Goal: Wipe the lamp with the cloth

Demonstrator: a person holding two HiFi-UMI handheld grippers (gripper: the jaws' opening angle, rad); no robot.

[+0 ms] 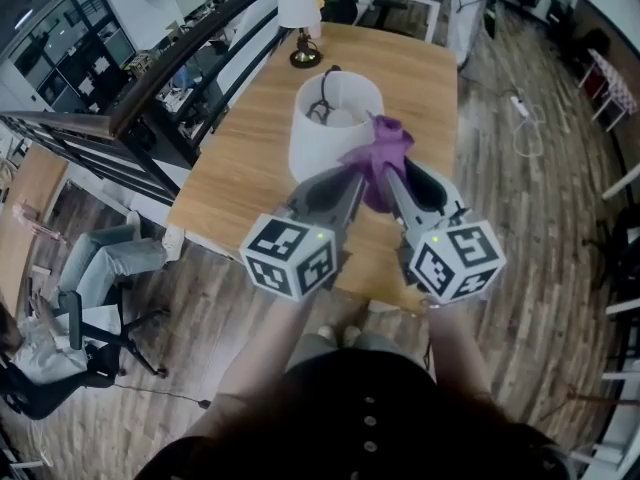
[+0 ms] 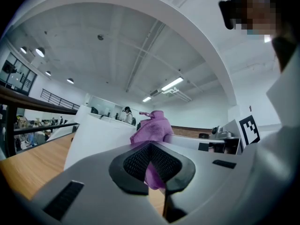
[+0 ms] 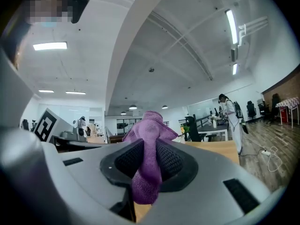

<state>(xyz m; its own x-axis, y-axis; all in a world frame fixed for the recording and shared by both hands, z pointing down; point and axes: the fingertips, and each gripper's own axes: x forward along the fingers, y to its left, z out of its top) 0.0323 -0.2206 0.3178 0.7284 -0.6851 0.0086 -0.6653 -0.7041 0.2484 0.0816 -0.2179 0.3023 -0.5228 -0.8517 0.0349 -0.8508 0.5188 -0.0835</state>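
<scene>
Clamped tight on the cloth (image 2: 152, 128) with the left gripper (image 2: 151, 165) — jaws closed on a purple fold, bunched end poking out past them. Same with the right gripper (image 3: 146, 165): shut on another fold of that cloth, tail hanging below the jaws. Seen from the head view, held side by side at about 6 o'clock of the lamp (image 1: 335, 118), with the cloth raised between them at the shade's near rim, around 4 o'clock. Hard to tell whether touching or just short. Beyond that, upright on the table (image 1: 240, 178), white shade open at the top. Farther off at 12 o'clock, a second, small lamp (image 1: 298, 13). Judging from this: cloth in hand and at the lamp, so that part done. Wiping itself at most barely begun, with nearly the whole shade left to cover — and whatever sits hidden beneath it.
</scene>
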